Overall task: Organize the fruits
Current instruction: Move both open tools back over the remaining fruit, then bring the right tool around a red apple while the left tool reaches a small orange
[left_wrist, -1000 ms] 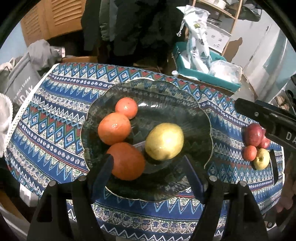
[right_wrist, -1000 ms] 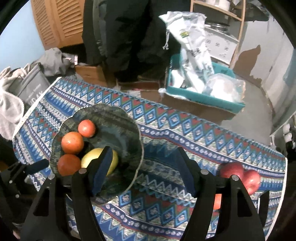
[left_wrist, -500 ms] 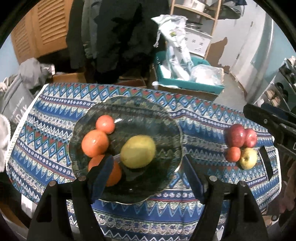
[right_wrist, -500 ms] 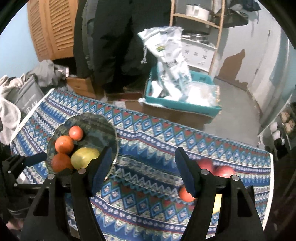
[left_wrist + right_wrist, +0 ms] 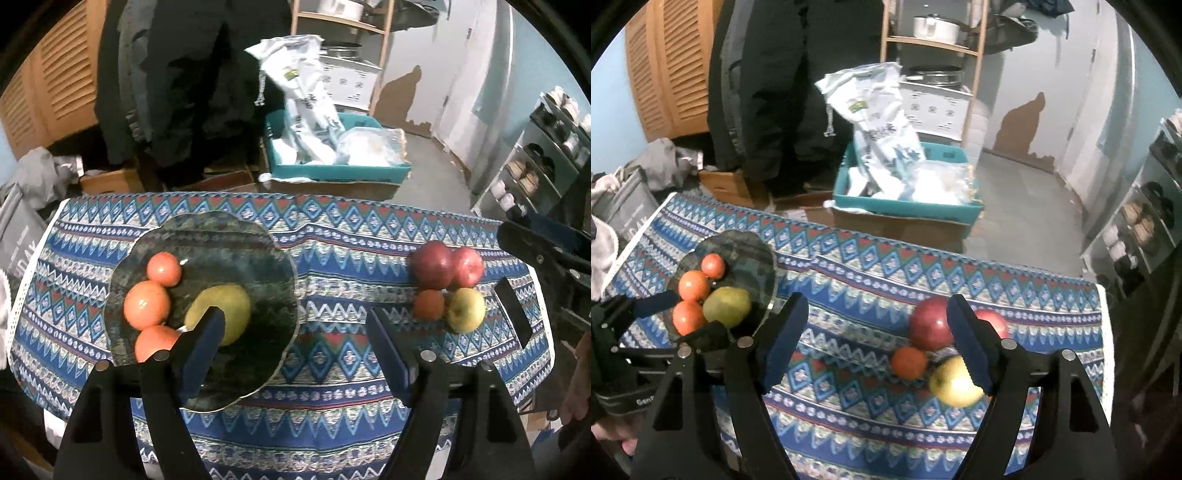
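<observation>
Both grippers are backing off: the dark scalloped glass plate (image 5: 207, 236) is shrinking toward nine o'clock, the left gripper (image 5: 295, 343) spread empty, the right gripper (image 5: 875, 332) opening, empty.

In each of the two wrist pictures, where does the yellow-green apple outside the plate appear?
Left wrist view: yellow-green apple at right of centre, beside the small orange fruit.
Right wrist view: the apple at lower right, partly behind the right gripper's right finger.
Shared landmark: the two red apples just behind it.
</observation>
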`<action>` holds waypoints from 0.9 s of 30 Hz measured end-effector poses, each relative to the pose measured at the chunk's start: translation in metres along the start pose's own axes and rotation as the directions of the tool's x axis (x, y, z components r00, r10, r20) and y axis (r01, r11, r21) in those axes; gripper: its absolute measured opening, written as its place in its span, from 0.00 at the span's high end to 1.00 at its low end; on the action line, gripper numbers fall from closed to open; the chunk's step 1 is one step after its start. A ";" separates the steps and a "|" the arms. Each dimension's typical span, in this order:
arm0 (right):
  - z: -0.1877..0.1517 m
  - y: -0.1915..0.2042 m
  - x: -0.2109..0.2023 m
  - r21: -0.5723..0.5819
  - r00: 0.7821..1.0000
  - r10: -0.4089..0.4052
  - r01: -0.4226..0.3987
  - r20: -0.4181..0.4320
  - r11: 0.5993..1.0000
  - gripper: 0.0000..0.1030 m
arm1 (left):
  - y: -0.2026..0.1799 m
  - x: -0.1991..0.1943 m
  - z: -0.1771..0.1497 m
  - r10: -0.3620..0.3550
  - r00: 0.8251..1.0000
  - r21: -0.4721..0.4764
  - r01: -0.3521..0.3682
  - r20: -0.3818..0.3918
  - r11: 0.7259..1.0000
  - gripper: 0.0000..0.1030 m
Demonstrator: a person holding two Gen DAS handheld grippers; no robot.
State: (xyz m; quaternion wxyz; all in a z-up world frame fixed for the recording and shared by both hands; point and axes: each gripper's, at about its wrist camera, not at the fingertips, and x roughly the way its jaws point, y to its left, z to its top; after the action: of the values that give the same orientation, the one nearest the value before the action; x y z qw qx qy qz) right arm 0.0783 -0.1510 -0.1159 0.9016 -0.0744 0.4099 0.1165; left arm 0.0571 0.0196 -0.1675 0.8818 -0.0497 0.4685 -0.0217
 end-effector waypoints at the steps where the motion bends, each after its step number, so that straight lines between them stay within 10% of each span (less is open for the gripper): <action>1: -0.002 -0.005 -0.002 0.003 1.000 -0.008 0.008 0.003 1.000 0.23 | -0.003 0.000 0.000 -0.003 1.000 0.004 0.003 0.000 1.000 0.22; 27: -0.053 -0.117 0.012 0.238 0.995 -0.072 0.087 -0.070 0.967 0.19 | -0.100 0.046 0.002 -0.066 0.994 0.152 0.079 -0.088 0.985 0.22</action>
State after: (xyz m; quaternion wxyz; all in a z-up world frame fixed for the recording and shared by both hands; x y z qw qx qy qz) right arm 0.0797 -0.2734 -0.1550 0.8950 0.0156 0.4450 0.0273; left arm 0.0858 -0.0839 -0.1937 0.8615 0.0030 0.4992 -0.0925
